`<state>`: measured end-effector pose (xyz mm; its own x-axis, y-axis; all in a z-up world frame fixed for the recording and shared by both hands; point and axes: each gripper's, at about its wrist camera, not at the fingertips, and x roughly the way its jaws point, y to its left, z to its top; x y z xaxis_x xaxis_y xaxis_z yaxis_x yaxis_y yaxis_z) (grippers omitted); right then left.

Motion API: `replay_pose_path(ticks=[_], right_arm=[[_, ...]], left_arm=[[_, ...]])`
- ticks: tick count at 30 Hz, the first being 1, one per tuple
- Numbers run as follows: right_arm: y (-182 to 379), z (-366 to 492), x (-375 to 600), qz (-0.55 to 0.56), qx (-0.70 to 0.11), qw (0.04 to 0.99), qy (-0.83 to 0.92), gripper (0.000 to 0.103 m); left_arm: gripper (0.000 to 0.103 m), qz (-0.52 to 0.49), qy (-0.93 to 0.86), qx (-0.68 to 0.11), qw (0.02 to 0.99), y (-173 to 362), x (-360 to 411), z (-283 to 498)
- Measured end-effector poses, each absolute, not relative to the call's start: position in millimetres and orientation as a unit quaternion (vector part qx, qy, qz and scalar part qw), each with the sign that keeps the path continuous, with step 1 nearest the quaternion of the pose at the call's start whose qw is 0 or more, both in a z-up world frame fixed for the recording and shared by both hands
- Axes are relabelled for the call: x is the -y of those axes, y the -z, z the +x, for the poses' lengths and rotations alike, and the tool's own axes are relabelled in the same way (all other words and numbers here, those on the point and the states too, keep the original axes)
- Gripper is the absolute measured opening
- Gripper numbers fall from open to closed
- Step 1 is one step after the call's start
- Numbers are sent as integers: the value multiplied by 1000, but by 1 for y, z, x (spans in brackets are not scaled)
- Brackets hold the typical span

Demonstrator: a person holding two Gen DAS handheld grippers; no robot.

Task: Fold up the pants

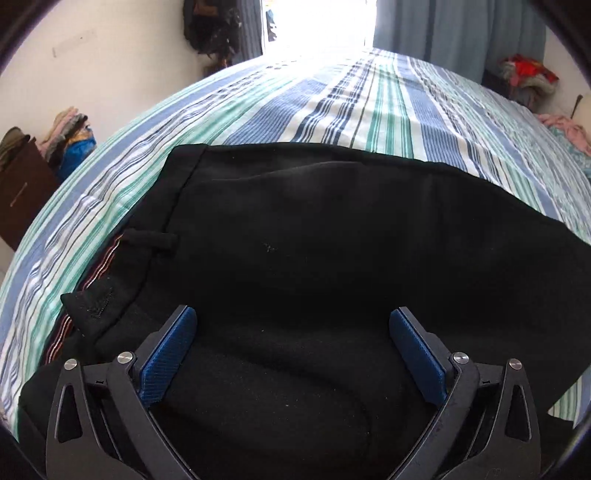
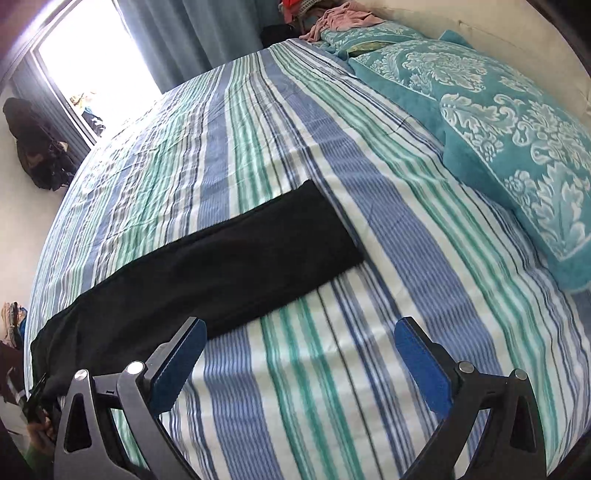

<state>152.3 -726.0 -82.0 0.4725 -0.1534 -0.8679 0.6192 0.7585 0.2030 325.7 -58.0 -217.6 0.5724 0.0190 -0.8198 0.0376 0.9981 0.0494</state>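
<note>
Black pants (image 1: 295, 240) lie flat on a striped bedsheet (image 1: 351, 103). In the left wrist view the waistband with a belt loop (image 1: 151, 240) is at the left. My left gripper (image 1: 291, 325) is open and empty just above the pants near the waist. In the right wrist view the pants (image 2: 221, 266) stretch as one long dark strip, legs laid together, with the hem end (image 2: 332, 221) toward the pillow. My right gripper (image 2: 299, 339) is open and empty over the bare sheet (image 2: 369, 184), just to the right of the leg.
A teal patterned pillow (image 2: 517, 155) lies at the bed's right. Pink clothes (image 2: 340, 18) sit at the far corner. A bright doorway (image 2: 96, 62), curtains and a dark bag (image 2: 33, 144) stand beyond the bed. A brown cabinet (image 1: 22, 192) with piled clothes is at left.
</note>
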Motion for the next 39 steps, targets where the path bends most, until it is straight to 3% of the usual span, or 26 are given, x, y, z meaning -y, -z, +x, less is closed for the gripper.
replay_pose_path(ticks=[5,11,12,14,15,17,21,25,28,30,32,33,35,37,39], right_arm=[[113,221,813,277,-501,775,268,101],[151,289,826,292,-504,779,230,96],[158,296,822,287,-517,775,224,90],[164,301,808,265,-526,776,224,26],[158,295,799,244,-515,785,243,16],[138,277,782,240,-480,809,238,9],[76,205,714,179,-433,862,195,9],[38,81,645,184,-391,880,196,8],[69,-12,627,252,-406,840,257,9],[109,-51,625,283,-470,775,315,10],[132,-77,626,325,-509,718,347,22],[126,-93,626,344,-488,721,352,27],[97,-114,615,317,-446,738,394,68],[63,-123,596,276,-400,766,421,81],[39,-123,569,257,-363,796,411,81]], left_arm=[[102,37,0,-448,893,225,56,320],[102,38,-3,-438,898,229,56,328],[102,38,-3,-438,898,229,56,329],[102,38,-3,-437,899,229,56,328],[102,39,-3,-437,899,229,56,328],[102,40,-4,-437,898,229,56,328],[102,49,-10,-438,897,228,59,328],[102,58,-17,-443,894,225,62,330],[102,64,-23,-453,889,223,64,331],[103,66,-29,-467,881,219,64,331],[103,71,-23,-492,867,210,62,329],[103,71,-21,-499,863,205,59,324],[102,54,-8,-494,868,190,49,305],[103,35,18,-477,878,176,39,274],[103,40,38,-462,885,169,34,241]])
